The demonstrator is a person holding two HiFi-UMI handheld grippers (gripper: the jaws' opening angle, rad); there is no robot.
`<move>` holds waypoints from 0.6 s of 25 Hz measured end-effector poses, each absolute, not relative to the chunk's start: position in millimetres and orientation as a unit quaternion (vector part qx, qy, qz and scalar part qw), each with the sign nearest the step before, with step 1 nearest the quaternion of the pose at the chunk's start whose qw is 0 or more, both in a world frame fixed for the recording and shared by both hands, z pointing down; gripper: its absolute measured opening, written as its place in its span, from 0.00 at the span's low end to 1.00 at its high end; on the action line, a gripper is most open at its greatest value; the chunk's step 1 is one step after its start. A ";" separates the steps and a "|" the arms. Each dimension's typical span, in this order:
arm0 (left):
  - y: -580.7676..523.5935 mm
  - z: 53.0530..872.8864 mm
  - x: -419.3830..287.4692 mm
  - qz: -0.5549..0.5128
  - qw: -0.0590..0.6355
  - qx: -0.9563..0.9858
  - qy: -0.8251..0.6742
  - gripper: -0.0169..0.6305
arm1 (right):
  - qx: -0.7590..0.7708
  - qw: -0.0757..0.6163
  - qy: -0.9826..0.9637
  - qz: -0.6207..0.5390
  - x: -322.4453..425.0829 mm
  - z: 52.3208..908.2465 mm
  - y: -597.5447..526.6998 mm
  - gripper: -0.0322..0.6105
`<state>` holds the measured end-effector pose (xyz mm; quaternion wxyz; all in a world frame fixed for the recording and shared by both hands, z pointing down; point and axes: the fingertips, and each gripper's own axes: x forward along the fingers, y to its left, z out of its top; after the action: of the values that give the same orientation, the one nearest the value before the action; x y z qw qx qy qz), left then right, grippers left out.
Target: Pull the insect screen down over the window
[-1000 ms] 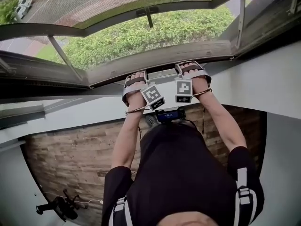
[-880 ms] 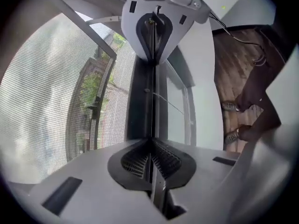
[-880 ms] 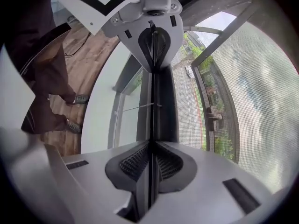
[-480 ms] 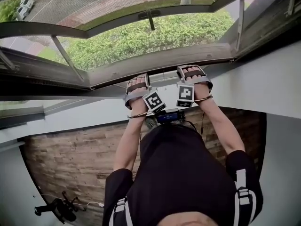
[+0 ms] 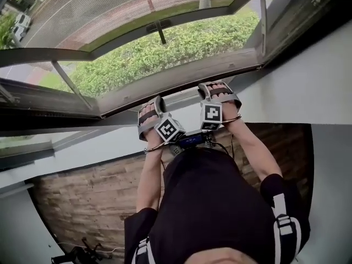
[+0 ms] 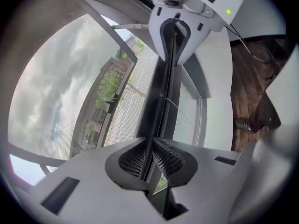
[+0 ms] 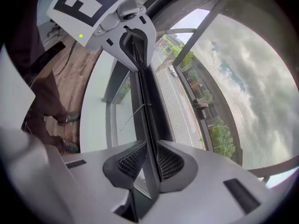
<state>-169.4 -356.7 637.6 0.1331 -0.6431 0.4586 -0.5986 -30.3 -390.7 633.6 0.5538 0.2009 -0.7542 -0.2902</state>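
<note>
The insect screen's bottom bar (image 6: 161, 92) lay low at the foot of the window opening, close by the sill. Its long axis ran left to right across the opening. The mesh (image 7: 180, 101) adjoined the bar, with greenery and a street visible through it. The left gripper (image 6: 150, 155) and the right gripper (image 7: 148, 157) stood side by side, apart, about the middle of the opening's width, both pointing at the window. Each had the bar's thin dark edge between its pads. Both sets of jaws were opening and were parted only narrowly. At the left gripper a sliver of light showed beside the bar. Neither gripper clamped the bar.
</note>
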 end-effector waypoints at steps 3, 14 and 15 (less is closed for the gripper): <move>-348.1 623.9 -165.7 -0.545 0.073 -0.667 0.503 0.09 | 0.206 0.531 -0.787 -0.237 -19.8 632.0 -375.0 0.15; -283.6 567.6 -157.0 -0.386 -0.042 -0.673 0.629 0.09 | 0.220 0.397 -0.877 -0.157 9.5 591.6 -348.8 0.15; -274.4 561.0 -158.7 -0.378 -0.041 -0.672 0.636 0.09 | 0.222 0.384 -0.884 -0.148 10.2 587.9 -344.8 0.15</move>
<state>-158.7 -274.4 561.0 -0.0411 -0.6718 0.6357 -0.3779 10.2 -344.8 587.9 0.3838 0.2220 -0.8840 -0.1478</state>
